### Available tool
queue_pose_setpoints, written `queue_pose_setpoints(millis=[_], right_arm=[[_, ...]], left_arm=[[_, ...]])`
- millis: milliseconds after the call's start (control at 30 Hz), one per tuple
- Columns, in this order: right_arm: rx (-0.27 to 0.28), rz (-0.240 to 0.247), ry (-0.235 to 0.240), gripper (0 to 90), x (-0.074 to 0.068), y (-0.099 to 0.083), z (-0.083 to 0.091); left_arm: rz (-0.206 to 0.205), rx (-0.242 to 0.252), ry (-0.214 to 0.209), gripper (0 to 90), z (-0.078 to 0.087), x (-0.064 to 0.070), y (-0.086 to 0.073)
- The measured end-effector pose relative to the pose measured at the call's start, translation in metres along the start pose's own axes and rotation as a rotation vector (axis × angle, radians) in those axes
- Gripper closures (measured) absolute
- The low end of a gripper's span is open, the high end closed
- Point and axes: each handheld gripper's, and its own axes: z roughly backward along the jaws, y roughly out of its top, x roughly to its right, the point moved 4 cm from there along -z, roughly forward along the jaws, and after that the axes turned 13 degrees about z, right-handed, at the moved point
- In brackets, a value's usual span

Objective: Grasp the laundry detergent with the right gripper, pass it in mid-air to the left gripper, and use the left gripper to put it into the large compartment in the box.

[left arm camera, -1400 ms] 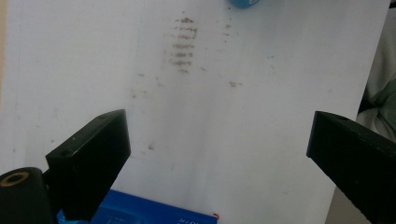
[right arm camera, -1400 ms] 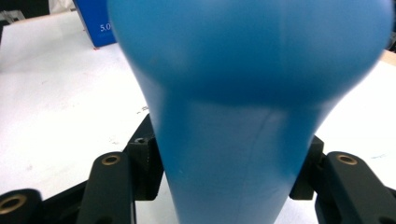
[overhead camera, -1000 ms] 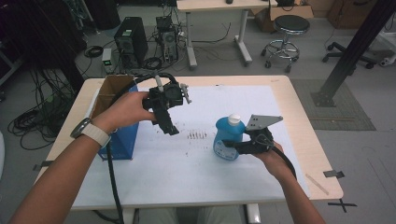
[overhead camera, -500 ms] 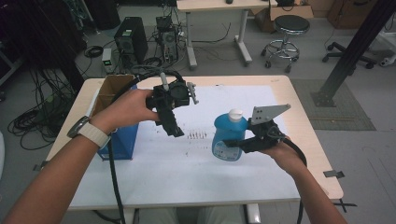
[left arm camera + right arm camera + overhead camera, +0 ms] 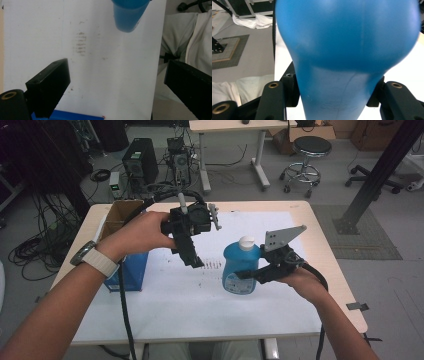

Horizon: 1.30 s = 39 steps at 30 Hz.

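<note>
A blue bottle point(image 5: 241, 267) with a white cap stands upright right of the table's middle, and my right gripper point(image 5: 246, 275) is shut on its lower body from the right. In the right gripper view the bottle point(image 5: 347, 45) sits between the two black jaws of my right gripper point(image 5: 334, 97). Its base seems to hang just above the white sheet point(image 5: 200, 305). My left gripper point(image 5: 194, 259) hovers above the sheet to the bottle's left, pointing down, open and holding nothing. In the left gripper view the bottle point(image 5: 127, 15) lies ahead of the wide-apart jaws of my left gripper point(image 5: 117, 90).
A blue box point(image 5: 127, 272) and an open cardboard box point(image 5: 120, 212) stand at the table's left edge. Dark smudges point(image 5: 212, 265) mark the sheet between the grippers. On the floor behind the table are computer towers point(image 5: 140, 165), cables, a desk and a stool point(image 5: 310, 147).
My left gripper has moved right, toward the bottle. My right gripper has lifted the bottle slightly while keeping its hold on it.
</note>
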Motion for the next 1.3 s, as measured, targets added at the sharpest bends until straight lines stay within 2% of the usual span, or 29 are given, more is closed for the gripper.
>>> queue_pose_setpoints(millis=[400,767,1300], right_arm=[[0.014,0.039,0.053,44.9,-0.002,0.015,-0.012],[0.012,0.091,0.103,44.9,-0.004,0.028,-0.028],[-0.002,0.141,0.148,44.9,-0.008,0.044,-0.048]], left_arm=[[-0.018,0.007,-0.012,7.0,0.005,0.011,0.002],[-0.029,0.009,-0.041,7.1,0.008,0.018,0.005],[-0.042,0.005,-0.045,7.1,0.008,0.019,0.008]])
